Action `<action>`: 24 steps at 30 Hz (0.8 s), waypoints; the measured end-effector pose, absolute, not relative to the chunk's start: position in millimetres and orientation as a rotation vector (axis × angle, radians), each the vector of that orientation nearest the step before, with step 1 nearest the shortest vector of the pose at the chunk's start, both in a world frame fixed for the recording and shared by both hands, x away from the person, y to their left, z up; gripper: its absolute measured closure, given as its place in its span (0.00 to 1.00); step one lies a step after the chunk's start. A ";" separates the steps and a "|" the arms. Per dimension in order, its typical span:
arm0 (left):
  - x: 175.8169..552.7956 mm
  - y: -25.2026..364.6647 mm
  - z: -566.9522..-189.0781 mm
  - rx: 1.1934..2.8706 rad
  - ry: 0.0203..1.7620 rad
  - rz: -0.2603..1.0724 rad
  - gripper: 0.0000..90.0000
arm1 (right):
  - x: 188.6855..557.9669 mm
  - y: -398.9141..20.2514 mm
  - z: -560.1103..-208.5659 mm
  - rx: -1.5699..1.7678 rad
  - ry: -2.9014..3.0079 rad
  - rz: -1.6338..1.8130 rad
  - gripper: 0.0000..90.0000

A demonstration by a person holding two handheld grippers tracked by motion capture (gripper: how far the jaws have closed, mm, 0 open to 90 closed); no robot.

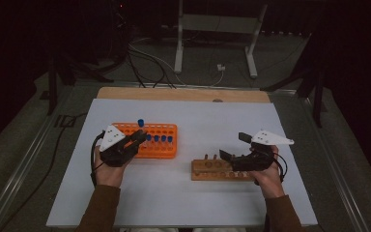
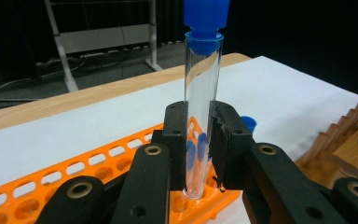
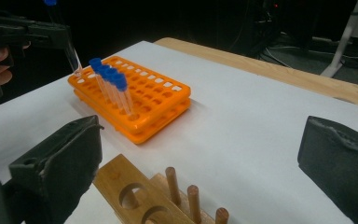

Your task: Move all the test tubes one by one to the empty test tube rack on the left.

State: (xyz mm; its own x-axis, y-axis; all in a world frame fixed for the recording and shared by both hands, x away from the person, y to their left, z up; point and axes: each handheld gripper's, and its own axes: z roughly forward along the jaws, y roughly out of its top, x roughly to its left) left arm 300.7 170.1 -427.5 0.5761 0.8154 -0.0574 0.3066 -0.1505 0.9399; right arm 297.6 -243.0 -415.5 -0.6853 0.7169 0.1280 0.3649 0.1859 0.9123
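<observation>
I see the desk (image 1: 183, 203), covered with a white sheet, its wooden edge showing along the far side. On its left half lies the orange rack (image 1: 159, 140), flat and full of holes, with a short row of blue-capped tubes (image 1: 159, 139) standing in it. To the right, nearer me, sits the wooden rack (image 1: 212, 170), with round holes on top and short pegs along one side.

My left gripper (image 1: 137, 137) is over the near left part of the orange rack. Its fingers (image 2: 228, 140) are clamped on a clear tube (image 2: 201, 112) with a blue cap (image 2: 206, 16). The tube stands almost upright between them, its rounded bottom just above the rack's holes; I cannot tell if it touches the rack.

My right gripper (image 1: 234, 147) is over the right end of the wooden rack. Its fingers (image 3: 340, 158) are spread wide with nothing between them, and through the gap I see the white sheet and the orange rack beyond.
</observation>
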 end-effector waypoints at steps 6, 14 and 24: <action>304.0 174.0 -434.0 1.721 0.964 0.600 0.87 | 297.0 -246.4 -415.8 1.034 2.132 1.506 0.00; 307.9 175.6 -440.8 1.726 0.980 0.624 0.87 | 297.7 -247.1 -416.4 1.038 2.131 1.506 0.00; 312.3 175.9 -446.5 1.726 1.000 0.640 0.87 | 298.7 -246.7 -417.0 1.040 2.132 1.513 0.00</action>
State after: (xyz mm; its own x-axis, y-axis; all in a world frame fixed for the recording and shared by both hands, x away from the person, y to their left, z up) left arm 312.3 175.9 -446.5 0.5181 0.8546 -0.0352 0.3253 -0.1588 0.9322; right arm 298.7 -246.7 -417.0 -0.6808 0.7185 0.1426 0.3717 0.1711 0.9124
